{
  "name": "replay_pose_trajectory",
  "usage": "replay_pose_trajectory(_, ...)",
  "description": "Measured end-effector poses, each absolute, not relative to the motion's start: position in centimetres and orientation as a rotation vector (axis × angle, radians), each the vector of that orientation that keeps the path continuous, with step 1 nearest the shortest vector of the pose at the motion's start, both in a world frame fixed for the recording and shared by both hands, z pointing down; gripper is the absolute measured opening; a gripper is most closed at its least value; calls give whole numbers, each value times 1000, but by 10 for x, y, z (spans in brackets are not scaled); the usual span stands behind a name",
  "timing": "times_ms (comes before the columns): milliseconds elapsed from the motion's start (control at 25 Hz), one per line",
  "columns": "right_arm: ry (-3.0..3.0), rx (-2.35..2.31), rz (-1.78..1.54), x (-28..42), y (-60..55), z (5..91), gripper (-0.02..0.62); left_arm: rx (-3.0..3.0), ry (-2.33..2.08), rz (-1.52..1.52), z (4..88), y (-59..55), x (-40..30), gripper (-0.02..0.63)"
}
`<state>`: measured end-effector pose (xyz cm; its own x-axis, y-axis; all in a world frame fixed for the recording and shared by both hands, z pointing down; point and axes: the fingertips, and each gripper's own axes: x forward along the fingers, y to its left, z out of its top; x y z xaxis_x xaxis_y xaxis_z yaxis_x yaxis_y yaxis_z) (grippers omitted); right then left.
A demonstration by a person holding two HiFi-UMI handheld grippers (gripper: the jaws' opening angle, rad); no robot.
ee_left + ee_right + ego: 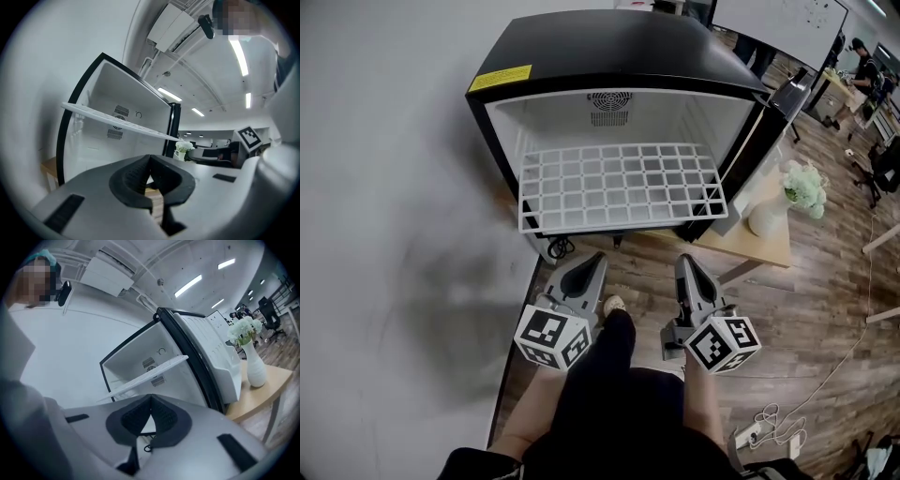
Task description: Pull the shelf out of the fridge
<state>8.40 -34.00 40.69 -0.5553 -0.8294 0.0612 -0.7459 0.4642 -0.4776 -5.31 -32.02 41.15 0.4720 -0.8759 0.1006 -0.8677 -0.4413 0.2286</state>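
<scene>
shelf [622, 187], a white wire grid, juts partway out of the open black fridge [609, 52], while the left gripper [596, 258] and right gripper [685, 262] hover near its front edge, not touching it, both jaws pressed together and empty.

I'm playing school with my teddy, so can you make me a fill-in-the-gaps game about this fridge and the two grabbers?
1. The door of the fridge is ____.
2. The wire shelf sticking out of it is coloured ____.
3. The left gripper and the right gripper both have their jaws ____, holding nothing.
4. The vase of flowers stands on a ____ table.

Missing words: open; white; shut; wooden.
</scene>
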Motion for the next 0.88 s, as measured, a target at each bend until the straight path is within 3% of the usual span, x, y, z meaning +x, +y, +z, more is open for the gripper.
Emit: replay_pose_trajectory(880, 2550, -1313, -686, 83, -338, 402, -9, 2420, -1516, -93, 416, -320, -58, 5)
